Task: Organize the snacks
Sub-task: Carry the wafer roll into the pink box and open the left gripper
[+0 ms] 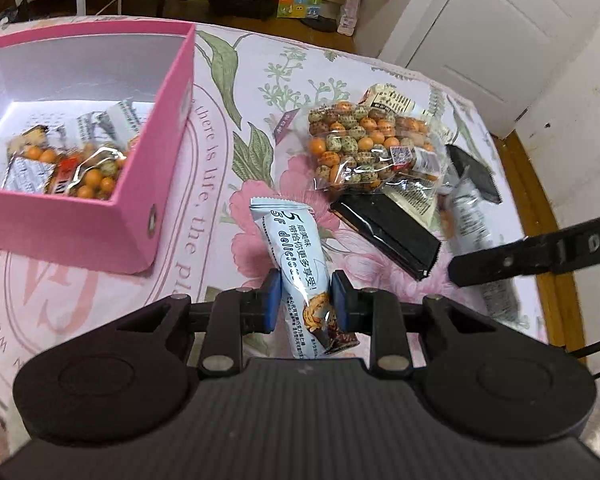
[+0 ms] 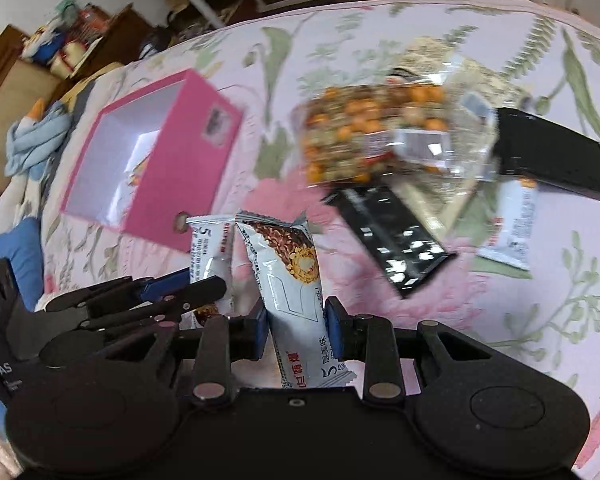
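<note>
Fingers point(image 1: 274, 300) of both grippers clamp blue wafer bars point(image 1: 300, 276); pink box point(image 1: 140, 216) holds nut packets point(image 1: 96, 176) (several).

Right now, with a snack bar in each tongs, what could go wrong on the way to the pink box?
1. The left tongs pinch their pale blue snack bar near one end, so the long free part may swing or slip out.
2. The right tongs hold a white snack bar very near the left one; they may collide.
3. The pink box already holds a nut bag; bars dropped on it may lie untidy.
</note>
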Available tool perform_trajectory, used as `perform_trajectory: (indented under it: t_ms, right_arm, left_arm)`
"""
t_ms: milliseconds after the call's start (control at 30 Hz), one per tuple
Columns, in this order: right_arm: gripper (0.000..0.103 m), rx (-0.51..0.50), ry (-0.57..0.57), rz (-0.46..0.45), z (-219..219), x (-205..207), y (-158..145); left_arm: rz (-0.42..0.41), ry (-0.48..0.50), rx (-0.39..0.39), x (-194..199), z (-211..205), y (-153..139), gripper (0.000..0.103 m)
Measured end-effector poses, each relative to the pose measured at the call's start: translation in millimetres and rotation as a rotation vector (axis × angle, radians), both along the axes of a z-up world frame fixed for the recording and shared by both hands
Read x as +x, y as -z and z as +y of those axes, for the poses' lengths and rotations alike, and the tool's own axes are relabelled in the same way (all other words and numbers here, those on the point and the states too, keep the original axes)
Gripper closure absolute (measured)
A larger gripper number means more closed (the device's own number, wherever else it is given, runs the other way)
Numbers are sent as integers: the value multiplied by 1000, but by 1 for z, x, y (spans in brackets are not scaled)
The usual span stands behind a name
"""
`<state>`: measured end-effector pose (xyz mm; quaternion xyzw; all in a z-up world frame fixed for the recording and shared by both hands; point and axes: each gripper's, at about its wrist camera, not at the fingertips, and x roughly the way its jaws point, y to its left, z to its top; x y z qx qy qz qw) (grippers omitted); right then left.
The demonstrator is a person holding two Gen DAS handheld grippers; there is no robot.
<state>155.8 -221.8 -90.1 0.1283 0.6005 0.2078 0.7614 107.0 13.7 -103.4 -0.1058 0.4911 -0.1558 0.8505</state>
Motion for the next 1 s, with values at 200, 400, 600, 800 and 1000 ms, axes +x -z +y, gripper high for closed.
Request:
perform_trajectory:
  t_ms: [200,400,600,800,1000]
  right_arm:
    - [69,70,-50,-3,27,-9,-13]
    - [69,47,-134,-21,79,4,-35]
    - [69,35,-201,-121,134,30,-63]
    - [69,119,-168,-151,166,59,-53]
    - [69,139,-134,-155,201,87,-31]
  left_arm:
    - [12,-1,-43,-9,29,-27,77]
    - [-45,-31,-43,-3,55,-61,77]
    - [-140,-89,8,7,96,-97,77]
    - [-212,-115,49,24,131,-108,78]
    - [-170,-170,52,59,159,-78,85]
